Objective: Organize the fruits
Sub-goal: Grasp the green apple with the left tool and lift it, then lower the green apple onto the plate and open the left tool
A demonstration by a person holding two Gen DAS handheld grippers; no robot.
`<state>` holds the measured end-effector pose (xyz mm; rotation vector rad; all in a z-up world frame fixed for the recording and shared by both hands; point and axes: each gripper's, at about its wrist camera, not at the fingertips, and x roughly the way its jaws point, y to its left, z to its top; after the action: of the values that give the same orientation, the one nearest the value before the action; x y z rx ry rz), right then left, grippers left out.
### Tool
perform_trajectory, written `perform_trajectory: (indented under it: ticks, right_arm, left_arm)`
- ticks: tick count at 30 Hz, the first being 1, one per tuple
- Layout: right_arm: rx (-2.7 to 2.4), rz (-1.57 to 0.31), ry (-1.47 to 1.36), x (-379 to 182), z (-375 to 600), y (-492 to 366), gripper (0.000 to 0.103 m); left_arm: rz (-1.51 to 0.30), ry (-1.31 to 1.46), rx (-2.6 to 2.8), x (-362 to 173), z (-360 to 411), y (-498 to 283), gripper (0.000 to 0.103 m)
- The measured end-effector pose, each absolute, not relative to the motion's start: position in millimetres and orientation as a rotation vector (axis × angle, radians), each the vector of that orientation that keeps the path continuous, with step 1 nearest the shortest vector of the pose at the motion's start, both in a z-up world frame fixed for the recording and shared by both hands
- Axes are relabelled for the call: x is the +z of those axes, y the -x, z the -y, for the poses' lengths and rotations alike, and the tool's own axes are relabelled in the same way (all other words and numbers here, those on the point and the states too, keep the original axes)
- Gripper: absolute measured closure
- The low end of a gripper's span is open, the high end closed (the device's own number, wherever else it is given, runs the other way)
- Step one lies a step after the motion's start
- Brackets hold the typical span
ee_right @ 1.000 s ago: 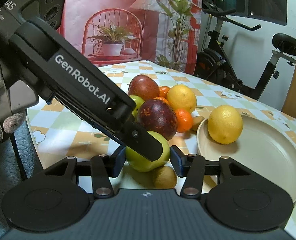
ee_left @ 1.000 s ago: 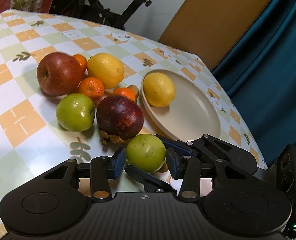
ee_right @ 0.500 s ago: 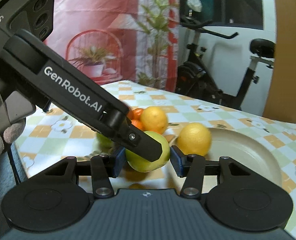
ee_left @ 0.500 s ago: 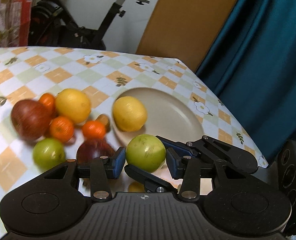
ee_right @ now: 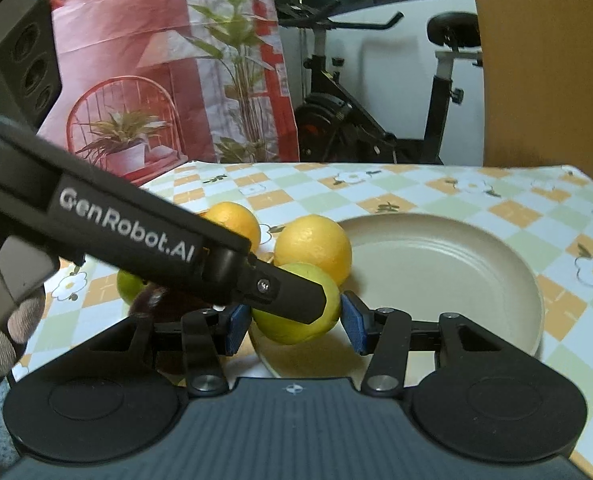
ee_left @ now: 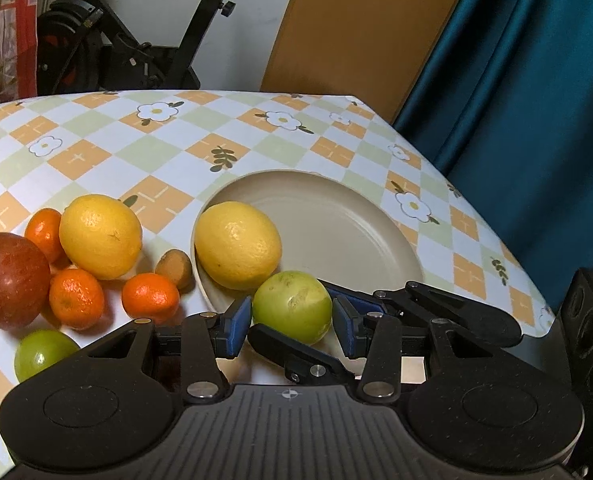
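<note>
A green apple (ee_left: 292,304) hangs over the near rim of the beige plate (ee_left: 336,220), and both grippers grip it at once. In the left wrist view, my left gripper (ee_left: 292,320) has its blue pads against the apple's sides, and a finger of the right gripper (ee_left: 296,348) crosses just beneath. In the right wrist view, my right gripper (ee_right: 296,322) is shut on the same green apple (ee_right: 296,332), with the left gripper's finger (ee_right: 284,294) across its front. A lemon (ee_left: 238,246) lies on the plate's left side.
Left of the plate, the checked tablecloth holds a second lemon (ee_left: 100,236), a red apple (ee_left: 10,278), three mandarins (ee_left: 76,298), a brown kiwi (ee_left: 173,268) and another green apple (ee_left: 42,354). The table's edge runs along a teal curtain (ee_left: 516,120). An exercise bike (ee_right: 356,120) stands behind.
Both grippers have carried the green apple together from beside the fruit pile to the plate's near rim and a little higher. Both views have rolled; neither grip has changed.
</note>
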<state>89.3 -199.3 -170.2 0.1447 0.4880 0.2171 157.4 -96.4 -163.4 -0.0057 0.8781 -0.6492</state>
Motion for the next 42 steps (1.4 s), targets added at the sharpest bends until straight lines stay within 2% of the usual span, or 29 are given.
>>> perform_trajectory:
  ticks: [24,26,29,30,42]
  right_arm:
    - [0.251,-0.547,-0.175,-170.9,188.9,-134.6,0.048]
    - [0.243,-0.541,-0.17,-170.7,187.2,-131.6,0.045]
    - [0.226,-0.522,-0.181,-169.7,189.9,-128.0,0.033]
    - [0.223,-0.515,-0.189,-169.5,191.6,-126.6,0.032]
    - [0.248,-0.394,-0.176,-160.4,192.6,-96.6,0.032]
  left_arm:
    - [-0.861,-0.08,-0.542,-166.7,103.6,-181.9,0.054]
    - [-0.854,-0.082,-0.545,-165.6,104.5,-181.0,0.055]
    - [-0.848,-0.055,-0.547,-162.1,99.2,-181.5,0.054]
    - [-0.84,-0.043,-0.545,-159.7,96.2,-181.2,0.054]
    - [-0.752,0.138,-0.52,-118.7,31.2,-160.0,0.054]
